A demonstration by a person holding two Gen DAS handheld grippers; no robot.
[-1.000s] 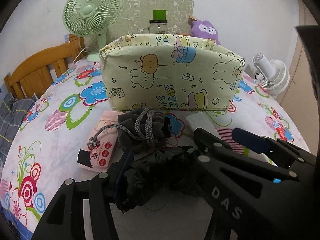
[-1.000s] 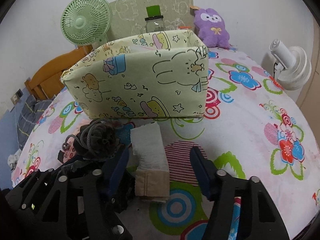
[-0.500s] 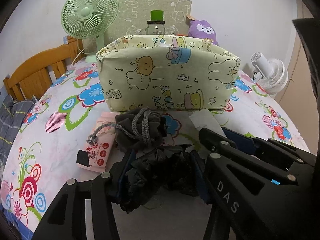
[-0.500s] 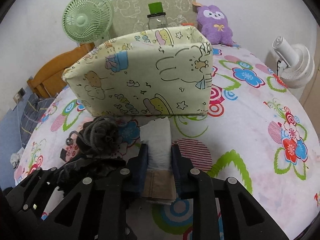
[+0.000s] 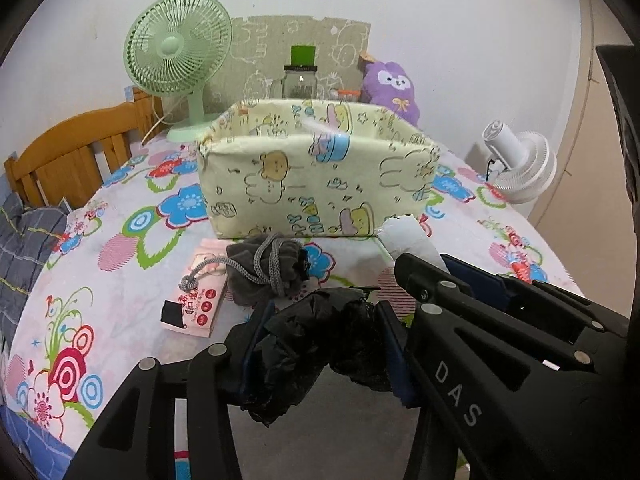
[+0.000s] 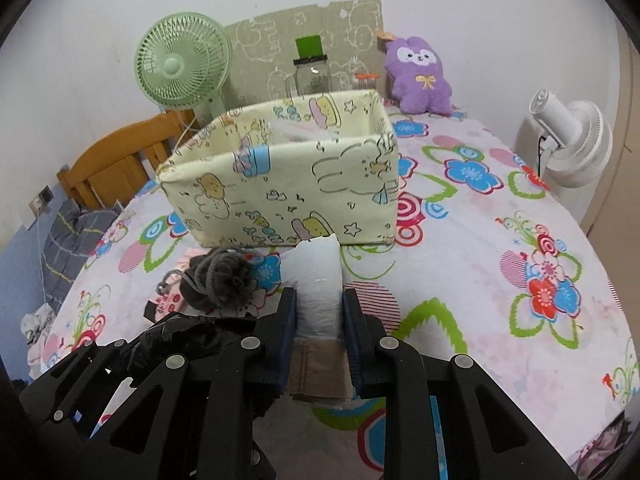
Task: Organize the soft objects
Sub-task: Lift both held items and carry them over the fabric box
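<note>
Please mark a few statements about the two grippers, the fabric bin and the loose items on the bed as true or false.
1. The right gripper is shut on the white packet. True.
2. The left gripper holds the grey drawstring pouch. False: it grips the crumpled black bag; the pouch lies on the bedsheet.
3. The fabric bin lies tipped on its side. False: it stands upright, opening upward.
4. The purple plush sits behind the bin. True.

A crumpled black bag (image 5: 320, 332) and a white wrapped pack (image 6: 318, 292) are pinched up off the table; a grey drawstring pouch (image 5: 264, 272) lies before the open yellow cartoon-print fabric box (image 5: 316, 184)
</note>
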